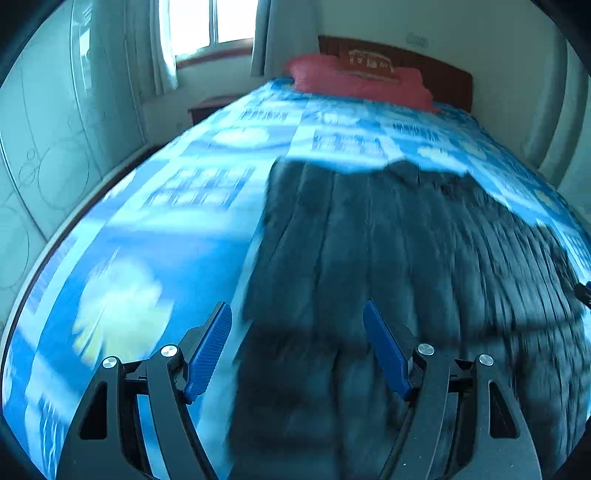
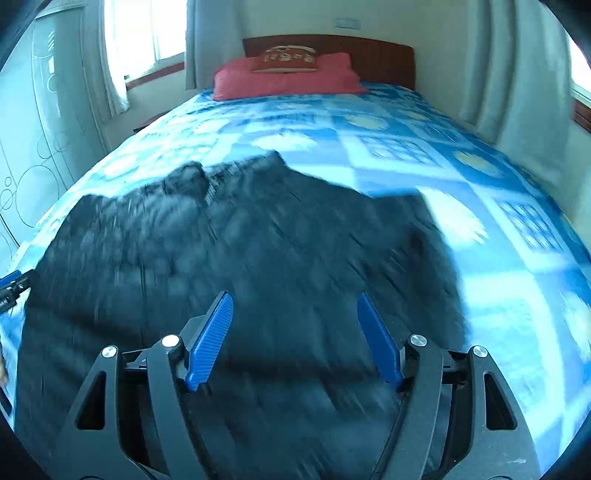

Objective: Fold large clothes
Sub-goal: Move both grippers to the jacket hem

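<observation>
A large dark grey garment (image 1: pixel 388 240) lies spread flat on the blue patterned bedspread (image 1: pixel 155 229); its surface is blurred. My left gripper (image 1: pixel 297 306) hovers over the garment's near left part, jaws wide apart, nothing pinched between the blue pads (image 1: pixel 210 347). In the right wrist view the same garment (image 2: pixel 258 240) fills the middle of the bed (image 2: pixel 498 258). My right gripper (image 2: pixel 293 295) hangs above its near right part, open, its pads (image 2: pixel 380 339) bare. A bit of the left gripper (image 2: pixel 14 284) shows at the left edge.
A red pillow (image 2: pixel 284 77) rests against the wooden headboard (image 2: pixel 369 51) at the far end. Curtained windows (image 1: pixel 207 22) stand behind. A wardrobe with circle patterns (image 1: pixel 44 147) runs along the left side, with a small nightstand (image 1: pixel 208 105) in the corner.
</observation>
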Motion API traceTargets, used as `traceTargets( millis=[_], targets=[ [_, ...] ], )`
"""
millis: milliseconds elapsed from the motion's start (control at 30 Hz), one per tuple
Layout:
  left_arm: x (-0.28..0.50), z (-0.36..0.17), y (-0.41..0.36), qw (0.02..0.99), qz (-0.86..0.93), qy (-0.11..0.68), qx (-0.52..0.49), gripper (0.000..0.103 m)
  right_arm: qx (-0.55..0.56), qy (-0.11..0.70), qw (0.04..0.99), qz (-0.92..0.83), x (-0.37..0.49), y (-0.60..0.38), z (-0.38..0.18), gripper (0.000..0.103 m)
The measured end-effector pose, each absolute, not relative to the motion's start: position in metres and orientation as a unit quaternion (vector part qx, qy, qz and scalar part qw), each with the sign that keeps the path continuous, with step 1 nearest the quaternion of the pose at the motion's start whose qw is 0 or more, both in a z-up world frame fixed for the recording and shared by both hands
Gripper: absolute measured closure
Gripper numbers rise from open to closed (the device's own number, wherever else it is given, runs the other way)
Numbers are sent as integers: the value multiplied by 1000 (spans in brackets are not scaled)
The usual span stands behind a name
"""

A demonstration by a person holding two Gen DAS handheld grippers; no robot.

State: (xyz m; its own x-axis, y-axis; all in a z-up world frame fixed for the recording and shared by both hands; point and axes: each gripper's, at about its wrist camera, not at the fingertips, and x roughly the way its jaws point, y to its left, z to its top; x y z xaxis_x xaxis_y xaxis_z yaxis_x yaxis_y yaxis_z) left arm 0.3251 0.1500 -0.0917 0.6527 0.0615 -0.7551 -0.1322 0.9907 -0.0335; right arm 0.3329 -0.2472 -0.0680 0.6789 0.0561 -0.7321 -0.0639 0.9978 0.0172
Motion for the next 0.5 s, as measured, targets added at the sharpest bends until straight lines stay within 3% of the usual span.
traceTargets(
  millis=[500],
  targets=[
    [118,-130,169,867,27,483,-120,30,36,470,882,-19,116,-340,-114,33]
  ],
)
